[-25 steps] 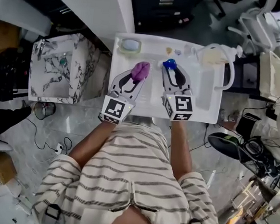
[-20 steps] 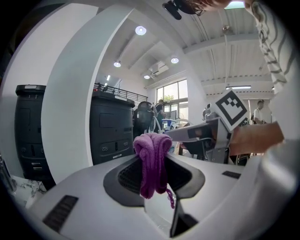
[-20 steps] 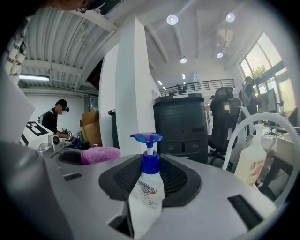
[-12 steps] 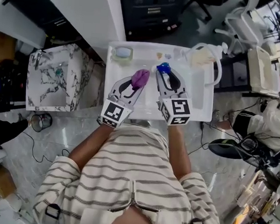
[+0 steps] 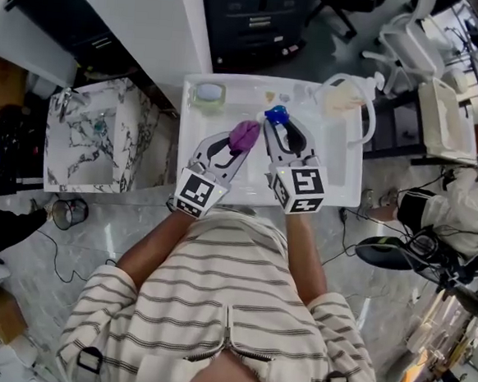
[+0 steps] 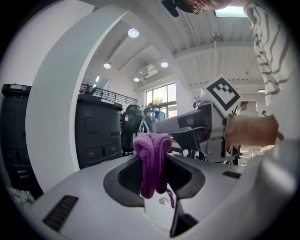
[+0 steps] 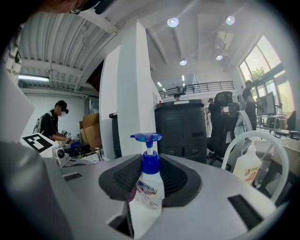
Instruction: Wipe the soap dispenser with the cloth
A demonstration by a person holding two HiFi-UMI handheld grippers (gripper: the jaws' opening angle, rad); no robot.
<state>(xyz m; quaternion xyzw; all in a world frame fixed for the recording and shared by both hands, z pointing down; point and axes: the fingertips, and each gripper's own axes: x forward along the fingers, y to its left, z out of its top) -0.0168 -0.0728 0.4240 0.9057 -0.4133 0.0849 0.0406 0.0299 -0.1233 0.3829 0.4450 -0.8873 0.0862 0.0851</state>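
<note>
While both grippers reach out over the white tabletop (image 5: 343,174), the head view shows the left gripper (image 5: 239,142) pinching a bunched purple cloth (image 5: 244,133) at its tip, over the middle of the tabletop. The right gripper (image 5: 278,130) sits just beside it and holds the soap dispenser (image 5: 276,113), whose blue pump head points toward the far edge. Cloth and dispenser are very close, but whether they touch cannot be told from here. A small round dish (image 5: 207,93) lies in the far left corner, and a pale jug with a white looped handle (image 5: 344,95) stands by the far right corner. From the left gripper view, the jaws are pressed onto the cloth (image 6: 152,159), which folds over at the tip and hangs down between them, a loose thread trailing below. The right gripper with its marker cube (image 6: 220,93) crosses the right side. From the right gripper view, the jaws clamp the clear body of the dispenser (image 7: 149,190), which stands upright with its blue collar and pump above the pads. A white bottle (image 7: 246,166) stands behind a white hoop at the right, and a dark cabinet (image 7: 180,126) rises beyond.
</note>
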